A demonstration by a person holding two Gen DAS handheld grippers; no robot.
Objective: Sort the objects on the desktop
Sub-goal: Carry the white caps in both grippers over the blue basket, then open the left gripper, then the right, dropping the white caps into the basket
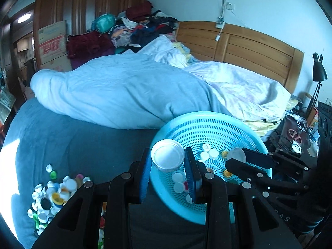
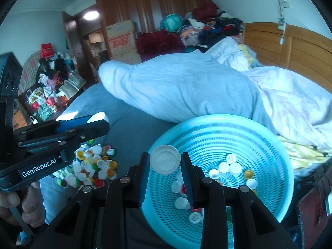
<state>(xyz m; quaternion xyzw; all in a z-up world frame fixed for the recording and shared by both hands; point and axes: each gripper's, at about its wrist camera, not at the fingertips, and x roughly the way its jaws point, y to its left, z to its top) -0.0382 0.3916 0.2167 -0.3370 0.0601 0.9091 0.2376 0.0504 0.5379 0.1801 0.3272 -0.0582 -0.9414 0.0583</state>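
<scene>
At nine o'clock of the blue basket [image 2: 276,161], a pile of caps [image 2: 91,168] lies on the bed [image 2: 124,120]. The left gripper [image 1: 168,161] pinches a white lid [image 1: 167,158] over the basket's rim at nine o'clock. The right gripper [image 2: 165,161] pinches a pale lid [image 2: 165,159], also above that rim. I judge each lid should be carried further toward the basket's centre before letting go, so none falls outside.

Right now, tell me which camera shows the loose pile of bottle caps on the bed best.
The right wrist view. There the pile of caps lies whole on the blue bedding, left of the basket, only its near edge hidden by the left gripper. In the left wrist view the pile sits at the bottom-left edge, partly hidden.
</scene>
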